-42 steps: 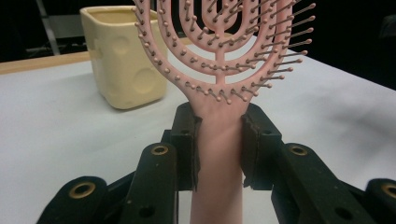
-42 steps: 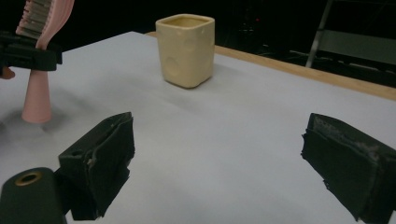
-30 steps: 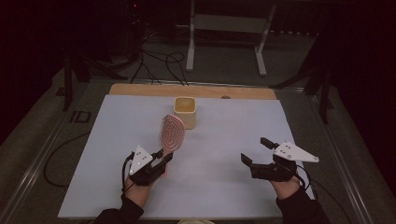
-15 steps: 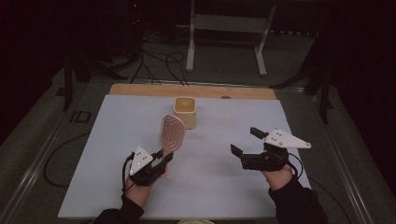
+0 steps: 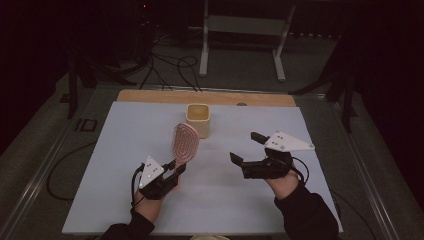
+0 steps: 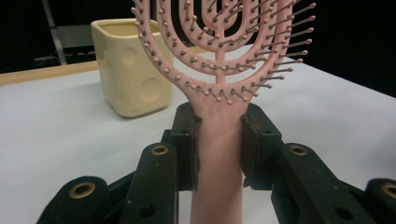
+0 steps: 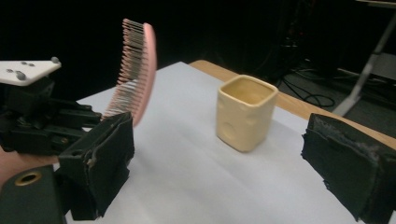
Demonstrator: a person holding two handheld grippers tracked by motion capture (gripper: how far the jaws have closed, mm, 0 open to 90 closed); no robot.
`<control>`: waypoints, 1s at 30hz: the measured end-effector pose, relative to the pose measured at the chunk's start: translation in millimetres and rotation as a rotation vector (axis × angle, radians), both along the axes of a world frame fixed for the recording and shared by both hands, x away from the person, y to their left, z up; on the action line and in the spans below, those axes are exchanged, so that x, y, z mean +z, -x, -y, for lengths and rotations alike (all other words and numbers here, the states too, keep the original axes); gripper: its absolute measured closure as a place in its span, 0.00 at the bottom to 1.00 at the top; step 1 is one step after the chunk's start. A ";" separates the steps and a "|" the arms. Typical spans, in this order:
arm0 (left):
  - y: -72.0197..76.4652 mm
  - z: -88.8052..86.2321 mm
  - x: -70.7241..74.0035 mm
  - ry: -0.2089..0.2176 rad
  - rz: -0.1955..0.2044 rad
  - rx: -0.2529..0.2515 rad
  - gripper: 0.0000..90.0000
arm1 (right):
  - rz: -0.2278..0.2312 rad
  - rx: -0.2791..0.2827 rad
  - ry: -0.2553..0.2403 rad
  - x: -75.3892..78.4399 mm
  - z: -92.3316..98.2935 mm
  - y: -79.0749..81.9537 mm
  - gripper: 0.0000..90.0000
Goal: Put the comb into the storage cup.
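Hairbrushes: one for you, the pink hairbrush (image 5: 185,144), bristled head up.
Cups: one, the cream square cup (image 5: 198,119) (dimpled sides, if you look along your left gripper).
Grippers: two in your hands, the left gripper (image 5: 176,169) and the right gripper (image 5: 246,147).
Grey plates: two, one on top of each gripper.
Tables: one, the white-topped table (image 5: 125,150) with a wooden strip along its far edge.
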State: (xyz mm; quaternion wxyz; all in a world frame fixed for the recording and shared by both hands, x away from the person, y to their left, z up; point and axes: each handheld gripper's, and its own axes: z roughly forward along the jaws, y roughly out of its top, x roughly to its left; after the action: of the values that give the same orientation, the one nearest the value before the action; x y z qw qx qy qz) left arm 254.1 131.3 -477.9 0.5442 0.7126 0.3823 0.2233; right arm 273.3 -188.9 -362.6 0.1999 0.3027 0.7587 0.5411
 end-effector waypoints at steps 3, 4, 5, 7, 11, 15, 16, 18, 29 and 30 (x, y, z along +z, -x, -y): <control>-0.1 -1.0 0.3 0.000 0.000 0.000 0.79 | -0.001 0.014 0.001 1.9 -8.9 -1.8 0.10; 0.0 -1.1 0.4 0.001 0.001 0.001 0.79 | -0.003 0.020 0.002 2.5 -11.8 -2.2 0.10; 0.0 -1.1 0.6 0.005 0.002 0.002 0.79 | -0.005 0.032 -0.001 3.3 -17.7 -3.3 0.10; 0.0 -1.0 0.5 0.006 0.005 0.002 0.79 | -0.005 0.038 0.001 3.7 -20.0 -4.2 0.10; -0.1 -0.4 0.1 0.003 0.006 -0.002 0.79 | -0.020 0.053 -0.004 4.7 -32.3 -7.8 0.10; 0.0 0.0 0.2 0.004 0.012 -0.004 0.79 | -0.032 0.072 -0.014 4.2 -42.1 -11.1 0.10; 0.0 -0.3 0.2 0.006 0.013 -0.006 0.79 | -0.032 0.072 -0.014 4.2 -42.1 -11.1 0.10; 0.0 -0.3 0.1 0.004 0.015 -0.004 0.79 | -0.036 0.082 -0.020 4.2 -47.0 -12.6 0.10; -0.1 0.1 0.0 0.002 0.020 -0.005 0.79 | -0.081 0.137 -0.033 -1.3 -77.5 -27.6 0.10; 0.1 0.5 -0.2 -0.001 0.024 -0.001 0.79 | -0.081 0.137 -0.033 -1.3 -77.5 -27.6 0.10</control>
State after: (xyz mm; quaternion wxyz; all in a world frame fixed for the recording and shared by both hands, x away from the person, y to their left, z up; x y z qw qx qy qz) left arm 253.9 130.8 -478.1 0.5487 0.7104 0.3750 0.2317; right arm 300.9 -111.4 -363.9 0.1267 0.2751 0.7759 0.5534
